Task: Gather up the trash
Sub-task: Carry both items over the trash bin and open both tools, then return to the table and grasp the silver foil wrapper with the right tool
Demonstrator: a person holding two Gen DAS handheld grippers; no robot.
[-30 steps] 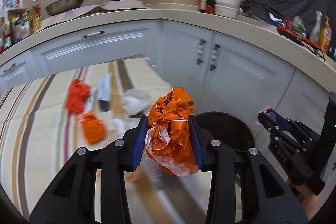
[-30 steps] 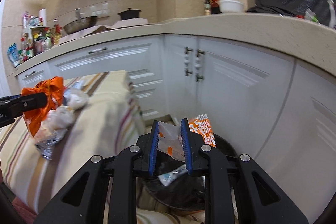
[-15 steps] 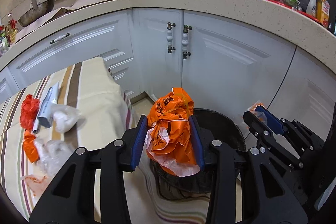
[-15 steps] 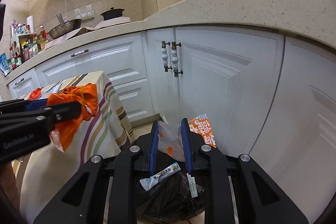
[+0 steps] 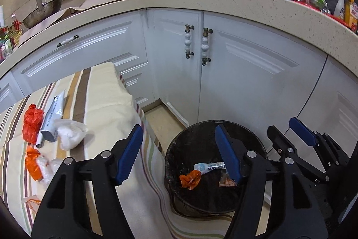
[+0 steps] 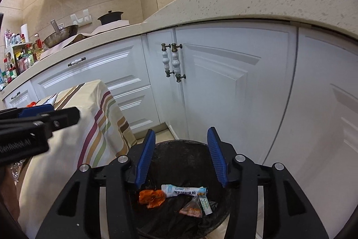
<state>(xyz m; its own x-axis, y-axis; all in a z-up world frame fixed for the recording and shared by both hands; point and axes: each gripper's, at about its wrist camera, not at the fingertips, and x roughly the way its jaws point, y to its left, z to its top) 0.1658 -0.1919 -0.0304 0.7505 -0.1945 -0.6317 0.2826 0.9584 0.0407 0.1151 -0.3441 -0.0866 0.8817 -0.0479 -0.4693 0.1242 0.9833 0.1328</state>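
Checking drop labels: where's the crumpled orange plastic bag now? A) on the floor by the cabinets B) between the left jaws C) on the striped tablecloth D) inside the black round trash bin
D: the crumpled orange plastic bag lies inside the black round trash bin, beside a white-and-blue wrapper; the left gripper stands open with nothing between its jaws.

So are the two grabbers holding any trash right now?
No. The left gripper and right gripper have just been opening, with nothing between the jaws. The orange bag lies in the bin.
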